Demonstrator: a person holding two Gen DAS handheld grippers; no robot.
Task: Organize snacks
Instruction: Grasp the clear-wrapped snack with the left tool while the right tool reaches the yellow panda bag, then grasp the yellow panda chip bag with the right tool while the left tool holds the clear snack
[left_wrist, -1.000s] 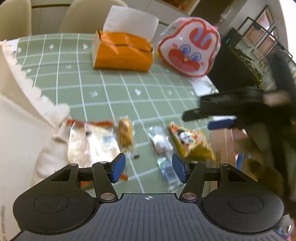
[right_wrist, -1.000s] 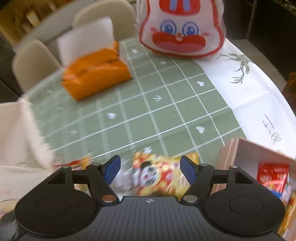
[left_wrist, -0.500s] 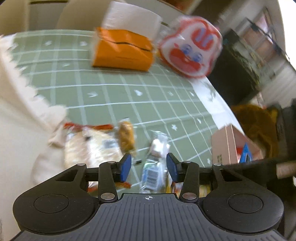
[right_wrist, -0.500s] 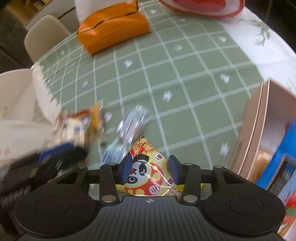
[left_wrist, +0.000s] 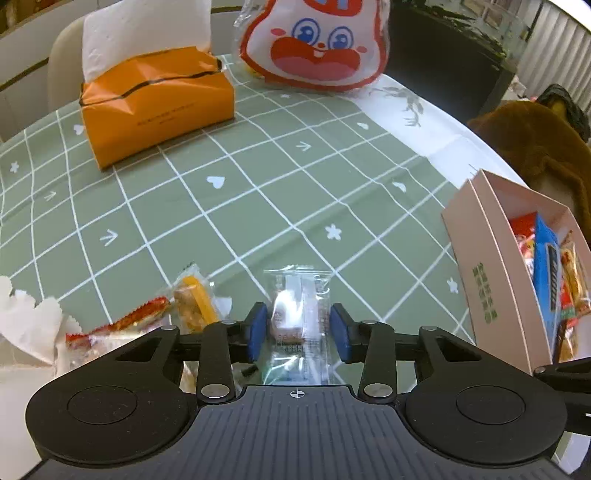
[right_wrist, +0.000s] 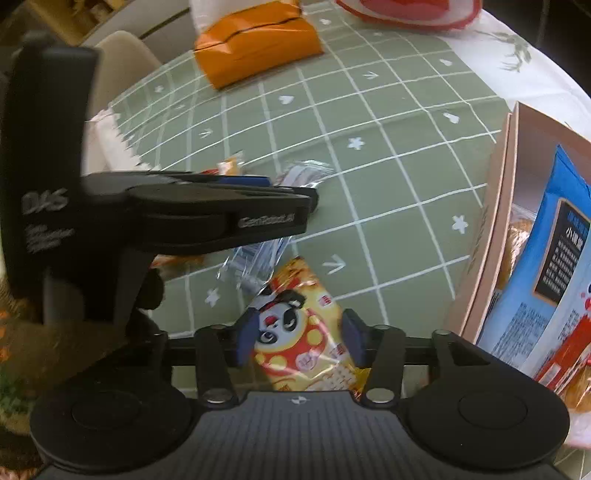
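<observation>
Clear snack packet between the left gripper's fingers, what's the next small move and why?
Probably close the left gripper on the clear packet: its jaws have been closing and bracket it, gaps remaining either side, pink box waiting nearby.

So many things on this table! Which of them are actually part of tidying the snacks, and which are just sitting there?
Part of the job:
- clear-wrapped snack, between the left gripper jaws
- yellow panda snack, between the right gripper jaws
- small orange snack
- red-edged packet
- pink box, already holding snacks

Just lying about:
- orange tissue pack
- rabbit-face bag
- checked tablecloth
</observation>
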